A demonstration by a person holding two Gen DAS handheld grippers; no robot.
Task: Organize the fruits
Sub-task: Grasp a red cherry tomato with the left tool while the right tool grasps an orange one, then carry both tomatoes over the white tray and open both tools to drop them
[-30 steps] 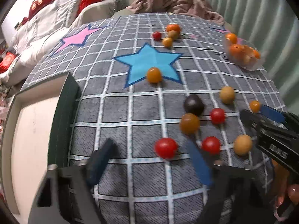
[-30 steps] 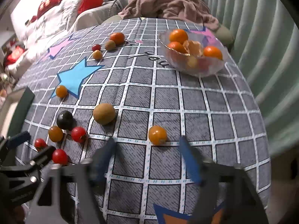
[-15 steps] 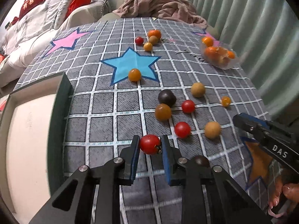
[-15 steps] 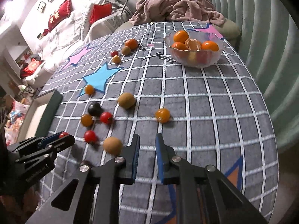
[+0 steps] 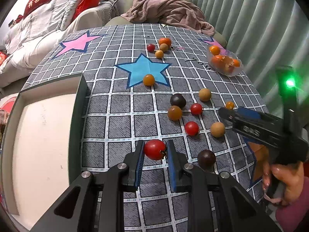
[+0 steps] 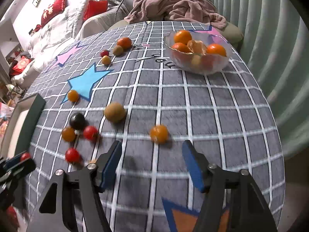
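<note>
My left gripper is shut on a red tomato and holds it above the grid cloth, beside the green-rimmed tray. My right gripper is open and empty, just short of a small orange fruit. It also shows in the left wrist view at the right. Several red, orange, tan and dark fruits lie loose on the cloth, such as a dark plum, a red tomato and a tan fruit. A glass bowl holds oranges at the far right.
A group of small fruits lies at the far side of the table. A pink blanket is draped on a chair behind. A curtain hangs along the right. The table edge curves close on the right.
My left gripper closed on the red tomato and has lifted it. My right gripper shut, then opened again and moved up to the small orange fruit.
</note>
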